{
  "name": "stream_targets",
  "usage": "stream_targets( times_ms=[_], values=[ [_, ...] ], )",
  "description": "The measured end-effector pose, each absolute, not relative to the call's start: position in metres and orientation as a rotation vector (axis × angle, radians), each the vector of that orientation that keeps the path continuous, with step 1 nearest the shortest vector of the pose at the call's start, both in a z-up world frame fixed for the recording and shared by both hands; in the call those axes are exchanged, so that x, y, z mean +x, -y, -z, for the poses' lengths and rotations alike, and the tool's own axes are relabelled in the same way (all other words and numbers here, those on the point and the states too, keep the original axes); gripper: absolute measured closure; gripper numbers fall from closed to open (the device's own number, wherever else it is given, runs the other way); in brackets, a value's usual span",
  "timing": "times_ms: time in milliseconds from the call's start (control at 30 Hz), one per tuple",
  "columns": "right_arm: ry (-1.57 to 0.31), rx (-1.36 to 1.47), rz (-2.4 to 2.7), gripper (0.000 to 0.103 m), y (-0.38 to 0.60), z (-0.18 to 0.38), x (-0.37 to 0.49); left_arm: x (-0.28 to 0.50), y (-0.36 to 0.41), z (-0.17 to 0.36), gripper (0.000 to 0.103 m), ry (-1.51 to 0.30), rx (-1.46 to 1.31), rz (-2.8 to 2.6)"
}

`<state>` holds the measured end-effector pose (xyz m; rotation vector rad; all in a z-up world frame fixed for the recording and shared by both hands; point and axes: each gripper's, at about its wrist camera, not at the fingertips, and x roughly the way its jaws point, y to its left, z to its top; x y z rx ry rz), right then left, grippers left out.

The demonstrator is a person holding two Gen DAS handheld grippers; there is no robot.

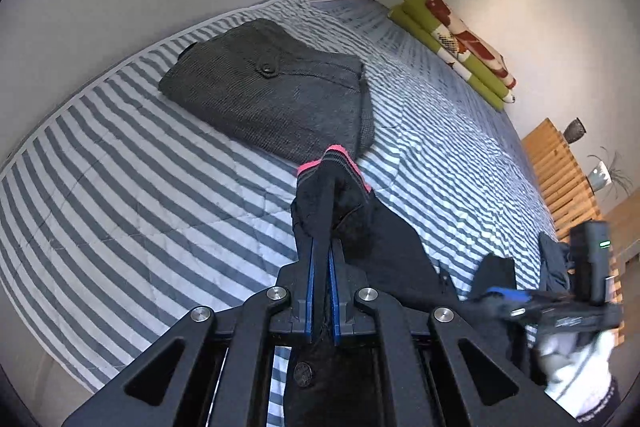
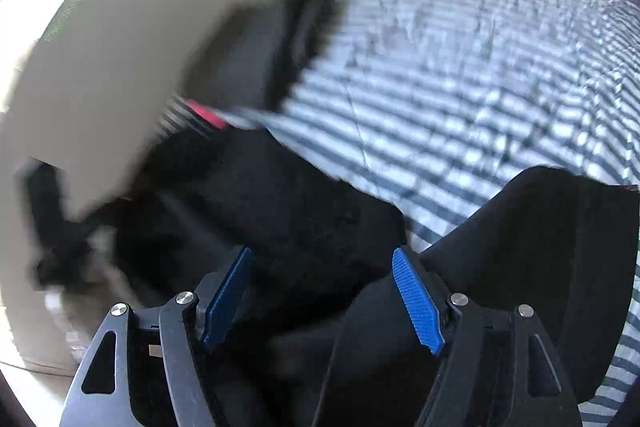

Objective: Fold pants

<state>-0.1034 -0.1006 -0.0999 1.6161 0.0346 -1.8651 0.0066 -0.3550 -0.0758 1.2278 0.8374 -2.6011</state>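
Observation:
Dark pants (image 1: 384, 247) with a pink waistband (image 1: 332, 157) hang over the striped bedspread (image 1: 140, 187). My left gripper (image 1: 325, 211) is shut on the cloth just below that waistband. In the left wrist view my right gripper (image 1: 504, 301) shows at the lower right, blurred, held by a white-gloved hand (image 1: 576, 367). In the right wrist view my right gripper (image 2: 322, 253) stands open over the dark pants (image 2: 280, 203). Its blue pads (image 2: 418, 303) are apart and not pressing on cloth. The pink waistband (image 2: 206, 115) is at the left, blurred.
A folded grey pair of pants (image 1: 276, 87) lies on the bed beyond the left gripper. A green and red folded blanket (image 1: 460, 43) lies along the wall. A wooden slatted bench (image 1: 560, 179) with a vase (image 1: 574, 129) stands at the right.

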Motion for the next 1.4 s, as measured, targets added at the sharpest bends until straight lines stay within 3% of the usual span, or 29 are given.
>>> stream_targets(
  times_ms=[100, 167, 233, 367, 567, 733, 833, 900, 967, 1267, 1400],
  values=[
    [-0.034, 1.605, 1.836, 0.04, 0.089, 0.101, -0.089, 0.01, 0.351, 0.072, 0.098, -0.839, 1.218, 2.632],
    [-0.035, 1.604, 1.811, 0.069, 0.09, 0.097, -0.082, 0.014, 0.347, 0.064, 0.098, -0.852, 1.199, 2.663],
    [-0.064, 1.6, 1.818, 0.078, 0.088, 0.092, -0.071, 0.018, 0.341, 0.055, 0.098, -0.857, 1.175, 2.699],
    [-0.185, 1.507, 1.915, 0.089, 0.087, 0.082, -0.038, 0.034, 0.337, 0.033, 0.098, -0.889, 1.1, 2.765],
    [-0.306, 1.241, 2.179, 0.092, 0.088, 0.012, -0.029, 0.05, 0.337, -0.013, 0.098, -0.901, 0.881, 2.852],
    [-0.344, 0.994, 2.265, 0.092, 0.124, -0.04, -0.033, 0.079, 0.355, -0.045, 0.098, -0.752, 0.66, 2.819],
    [-0.4, 1.077, 2.095, 0.079, 0.158, -0.025, -0.034, 0.082, 0.395, -0.017, 0.098, -0.747, 0.77, 2.619],
    [-0.271, 1.161, 2.062, 0.073, 0.141, -0.017, -0.04, 0.083, 0.426, 0.017, 0.098, -0.84, 0.87, 2.454],
    [-0.181, 1.217, 2.097, 0.06, 0.109, -0.009, -0.05, 0.086, 0.447, 0.044, 0.098, -0.914, 0.944, 2.363],
    [0.087, 1.627, 2.293, 0.04, -0.051, 0.09, -0.102, 0.089, 0.451, 0.054, 0.098, -0.893, 0.95, 2.387],
    [0.116, 1.758, 2.368, 0.04, -0.07, 0.134, -0.13, 0.082, 0.444, 0.051, 0.098, -0.887, 0.969, 2.409]
  ],
)
